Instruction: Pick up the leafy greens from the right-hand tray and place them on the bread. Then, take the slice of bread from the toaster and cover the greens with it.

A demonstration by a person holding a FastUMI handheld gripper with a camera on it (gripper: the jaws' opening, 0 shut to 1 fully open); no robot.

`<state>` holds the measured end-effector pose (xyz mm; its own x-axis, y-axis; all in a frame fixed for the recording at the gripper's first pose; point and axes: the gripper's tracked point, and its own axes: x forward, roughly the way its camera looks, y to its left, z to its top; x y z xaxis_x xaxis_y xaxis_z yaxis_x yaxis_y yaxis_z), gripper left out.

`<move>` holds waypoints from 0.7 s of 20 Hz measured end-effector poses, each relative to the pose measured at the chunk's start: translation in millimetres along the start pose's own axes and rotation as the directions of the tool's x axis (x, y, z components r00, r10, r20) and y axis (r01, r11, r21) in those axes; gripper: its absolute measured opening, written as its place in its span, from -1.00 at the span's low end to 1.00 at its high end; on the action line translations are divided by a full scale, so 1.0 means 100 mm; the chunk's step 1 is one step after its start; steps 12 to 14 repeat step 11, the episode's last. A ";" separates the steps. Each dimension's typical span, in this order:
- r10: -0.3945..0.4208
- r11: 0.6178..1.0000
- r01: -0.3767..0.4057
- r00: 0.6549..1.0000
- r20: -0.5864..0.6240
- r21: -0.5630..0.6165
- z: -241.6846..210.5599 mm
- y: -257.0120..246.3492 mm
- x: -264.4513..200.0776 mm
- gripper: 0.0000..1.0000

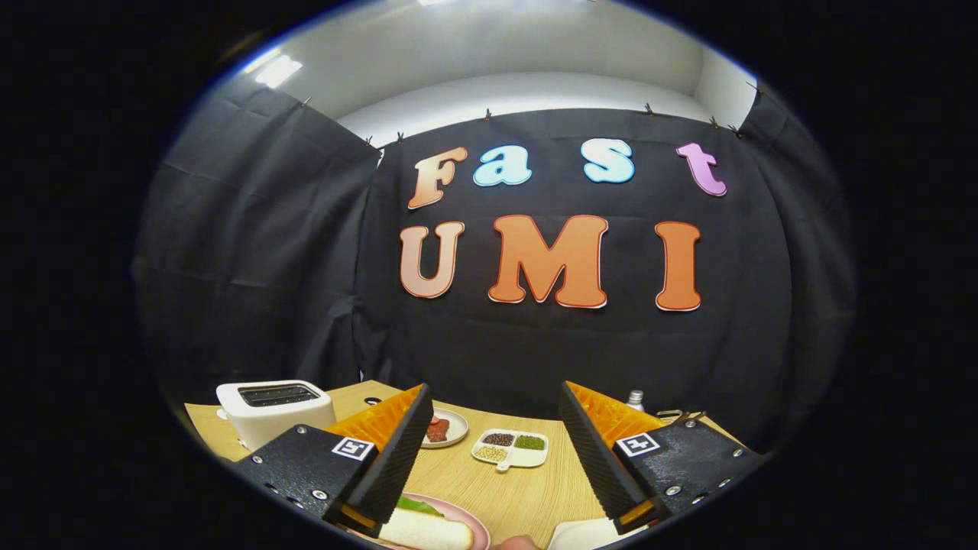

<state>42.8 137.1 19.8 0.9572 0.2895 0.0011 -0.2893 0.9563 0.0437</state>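
The left jaw covers most of the small plate (451, 428) toward the back of the bench (519, 489), so the reddish food (438, 430) on it is only partly visible, can't tell what it is. The pink plate (477, 527) at the near edge is cut off, along with the bread (424, 531) and greens (416, 504). The bottle (635, 399) behind the right jaw shows only its cap. Toaster (275, 409) slots are too dark to see into.

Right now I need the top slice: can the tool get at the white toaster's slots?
Probably yes: the tool is open and empty, and the white toaster stands just beyond its left finger, slots unobstructed from above.
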 end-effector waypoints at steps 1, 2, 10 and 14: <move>-0.001 1.000 0.001 1.000 0.001 -0.002 0.00 0.00 0.00 0.98; -0.003 1.000 0.003 1.000 0.002 -0.003 0.00 0.01 0.00 0.98; -0.018 1.000 0.018 1.000 0.001 -0.003 -0.03 -0.03 -0.02 0.99; -0.020 1.000 0.020 1.000 0.001 0.000 -0.03 -0.03 -0.02 0.99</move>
